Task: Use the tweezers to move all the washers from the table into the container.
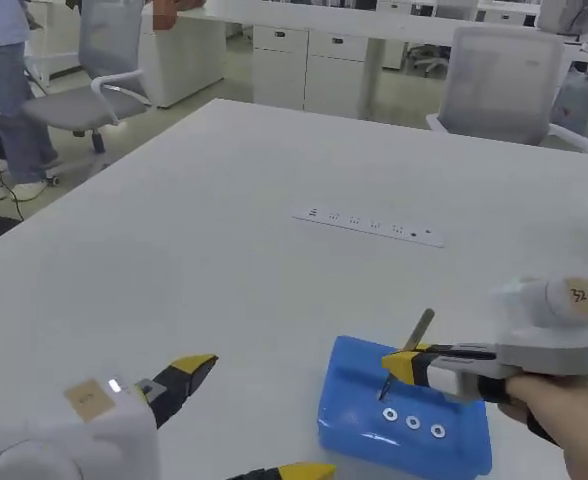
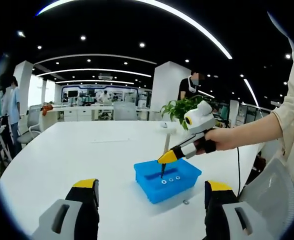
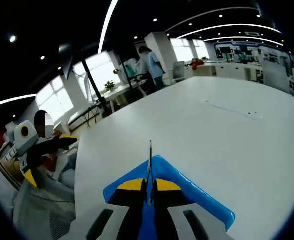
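L gripper [image 1: 271,412] is nearest, low at the bench edge, jaws wide apart w/ nothing between them. It looks parked, out of the way so the other hand can work. Just beyond it the blue container [image 1: 339,395] sits on the table [image 1: 224,250], w/ three washers [image 1: 413,422] lying flat in a row on its floor. A stray washer [image 2: 186,202] lies on the table just outside the container's near wall in the left gripper view, so the job is prob not done.

R gripper [image 1: 402,362] hangs over the container from the right, jaws pinched together on the tweezers [image 1: 421,328], gripping them mid-shank. Top end sticks up & back, tips point down into the container. That steep angle suits a drop-off inside the walls. The tips sit v. close above the row's left-end washer. Can't tell if they touch it, or if anything is b/w the tips, too small. The stray washer is well clear of the tips, on the other side of the container wall.

Farther off: power strip [image 1: 369,226] mid-table, then an office chair [image 1: 499,85] past the far edge.
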### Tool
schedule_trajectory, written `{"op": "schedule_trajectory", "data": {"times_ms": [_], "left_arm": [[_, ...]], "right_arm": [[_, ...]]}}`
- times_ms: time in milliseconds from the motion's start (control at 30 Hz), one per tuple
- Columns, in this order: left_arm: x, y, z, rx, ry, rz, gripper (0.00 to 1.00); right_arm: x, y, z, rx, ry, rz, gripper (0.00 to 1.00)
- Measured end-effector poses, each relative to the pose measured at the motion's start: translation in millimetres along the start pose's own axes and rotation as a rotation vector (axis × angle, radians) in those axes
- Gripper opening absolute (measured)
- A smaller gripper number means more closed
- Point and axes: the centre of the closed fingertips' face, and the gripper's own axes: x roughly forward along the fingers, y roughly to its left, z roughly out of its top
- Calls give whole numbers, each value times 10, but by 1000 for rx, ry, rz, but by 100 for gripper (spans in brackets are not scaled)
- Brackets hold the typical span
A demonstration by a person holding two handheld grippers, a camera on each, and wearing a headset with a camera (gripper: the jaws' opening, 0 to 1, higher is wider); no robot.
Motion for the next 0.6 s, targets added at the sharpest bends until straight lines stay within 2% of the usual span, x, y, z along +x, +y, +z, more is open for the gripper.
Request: {"op": "schedule_trajectory", "data": {"times_ms": [167, 400, 500, 600], "left_arm": [[11, -22, -12, 11, 9, -8, 89], [32, -60, -43, 26, 26, -26, 90], [36, -82, -54, 34, 34, -34, 90], [35, -88, -56, 33, 35, -38, 90]], "right_arm": [[108, -38, -129, -39, 53, -11, 3], [135, -70, -174, -48, 59, -20, 4], [93, -54, -151, -54, 38, -21, 4], [-12, 31, -27, -55, -34, -15, 4]]}}
